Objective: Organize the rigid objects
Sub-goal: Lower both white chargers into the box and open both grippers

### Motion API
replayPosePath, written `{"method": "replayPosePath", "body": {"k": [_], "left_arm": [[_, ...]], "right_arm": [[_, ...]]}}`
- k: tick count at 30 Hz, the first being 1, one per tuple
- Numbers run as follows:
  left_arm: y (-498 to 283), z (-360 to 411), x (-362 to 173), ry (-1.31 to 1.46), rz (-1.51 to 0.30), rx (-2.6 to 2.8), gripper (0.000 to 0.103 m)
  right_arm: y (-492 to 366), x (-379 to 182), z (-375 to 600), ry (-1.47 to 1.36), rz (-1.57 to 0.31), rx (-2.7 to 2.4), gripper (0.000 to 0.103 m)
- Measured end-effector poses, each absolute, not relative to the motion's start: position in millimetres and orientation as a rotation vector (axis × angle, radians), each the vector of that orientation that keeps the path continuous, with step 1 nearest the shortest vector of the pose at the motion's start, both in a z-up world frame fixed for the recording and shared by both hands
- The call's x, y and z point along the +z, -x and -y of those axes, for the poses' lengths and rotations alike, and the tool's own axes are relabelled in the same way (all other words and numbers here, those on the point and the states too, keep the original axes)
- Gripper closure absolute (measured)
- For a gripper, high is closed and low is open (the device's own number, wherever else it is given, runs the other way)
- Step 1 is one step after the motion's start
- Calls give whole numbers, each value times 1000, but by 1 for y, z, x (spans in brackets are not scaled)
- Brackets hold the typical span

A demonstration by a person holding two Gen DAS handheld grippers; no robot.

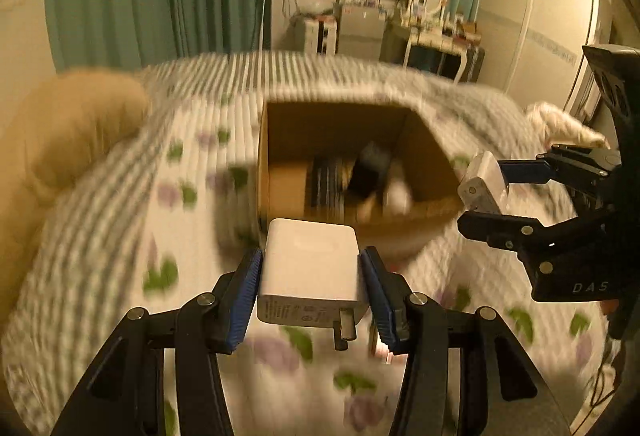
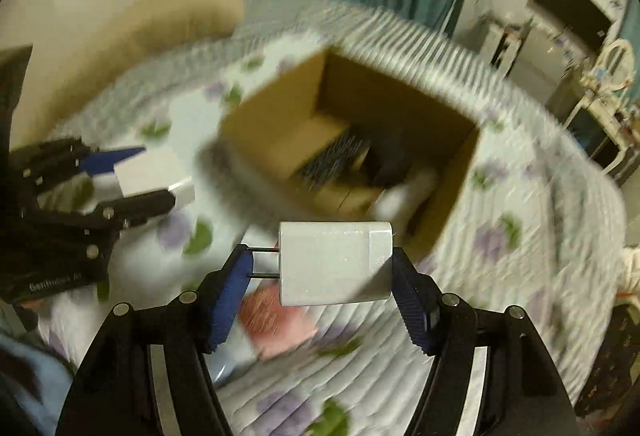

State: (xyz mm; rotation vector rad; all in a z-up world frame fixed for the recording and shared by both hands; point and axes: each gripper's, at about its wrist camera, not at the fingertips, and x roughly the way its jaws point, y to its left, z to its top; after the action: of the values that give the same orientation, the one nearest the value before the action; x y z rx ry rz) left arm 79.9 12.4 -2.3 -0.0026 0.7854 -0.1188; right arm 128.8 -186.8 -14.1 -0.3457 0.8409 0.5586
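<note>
white plastic: in the left wrist view a white charger block (image 1: 310,268) sits clamped between the blue pads of the left gripper (image 1: 311,282), its long axis running away from the camera toward the cardboard box (image 1: 280,140), with its metal prongs pointing back and down toward the camera. it is held in the air above the floral quilt (image 1: 120,236), just short of the box's near wall. the box stands open on the quilt, with dark, blurred items inside that cannot be identified. at the right edge the right gripper (image 1: 486,192) is closed on a second white adapter (image 1: 482,176), near the box's right corner. in the right wrist view that second adapter (image 2: 336,262) lies crosswise between the right gripper's (image 2: 322,276) fingers, long axis left to right, its two thin prongs pointing left against the left pad and its flat end against the right pad. the open box (image 2: 272,124) lies beyond it on the quilt (image 2: 520,256). at the left the left gripper (image 2: 136,176) holds the white block (image 2: 138,172). a pink item (image 2: 276,320) lies on the quilt beneath, blurred.
</note>
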Motion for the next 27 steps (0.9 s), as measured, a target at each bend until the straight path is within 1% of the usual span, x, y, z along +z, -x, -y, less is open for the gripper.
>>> {"method": "replayPosePath", "body": {"k": [4, 9, 12, 14, 17, 21, 25, 26, 27], "left_arm": [[-126, -5, 22, -20, -727, -118, 51], [-182, -1, 19, -16, -728, -134, 51], [-203, 6, -4, -50, -759, -132, 51], [-214, 9, -25, -33, -822, -137, 51], [-219, 14, -49, -47, -872, -122, 51], [-217, 17, -63, -38, -893, -133, 51], [-213, 21, -61, -54, -883, -153, 51], [-212, 21, -60, -58, -884, -153, 50], [-210, 21, -57, -60, -881, -153, 47]], "right_arm": [[-162, 16, 185, 309, -772, 503, 35], [-202, 22, 179, 252, -781, 455, 35], [-219, 6, 174, 255, -821, 443, 35], [-224, -13, 178, 251, -875, 432, 35], [-234, -42, 183, 233, -935, 420, 35], [-239, -63, 190, 207, -964, 415, 35], [-242, -59, 196, 156, -927, 435, 34], [-243, -56, 197, 146, -923, 434, 32], [-243, -53, 198, 145, -921, 425, 25]]}}
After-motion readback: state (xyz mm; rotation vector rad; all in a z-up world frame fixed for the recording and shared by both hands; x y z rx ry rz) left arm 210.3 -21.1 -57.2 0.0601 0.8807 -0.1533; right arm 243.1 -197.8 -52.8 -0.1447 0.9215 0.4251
